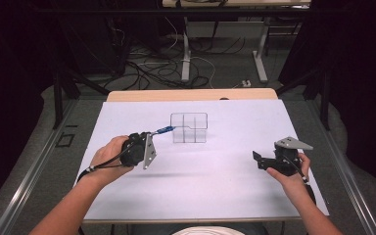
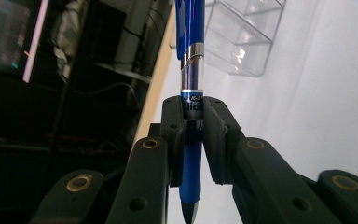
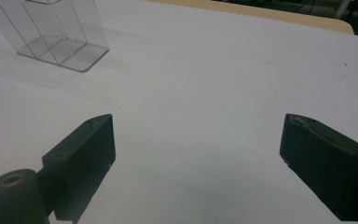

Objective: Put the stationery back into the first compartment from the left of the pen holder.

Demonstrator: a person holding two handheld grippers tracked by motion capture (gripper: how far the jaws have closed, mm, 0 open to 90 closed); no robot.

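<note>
A blue pen (image 2: 192,93) with a silver band is clamped between the jaws of my left gripper (image 2: 193,121), which is shut on it. In the high view the left gripper (image 1: 149,138) is held above the white table left of centre, and the blue pen (image 1: 165,129) points at the clear plastic organizer (image 1: 189,128). The pen's end nearly reaches the organizer's left wall. That clear organizer (image 2: 242,35) has several compartments. My right gripper (image 3: 196,158) is open above bare table at the right, with nothing between its jaws. The high view shows the right gripper (image 1: 257,160) far from the organizer (image 3: 51,32).
The white table top (image 1: 215,186) ends in a wooden strip (image 1: 191,94) at the far edge. Beyond the table lie floor cables (image 1: 152,68) and desk legs (image 1: 260,54). Dark curtains stand at both sides.
</note>
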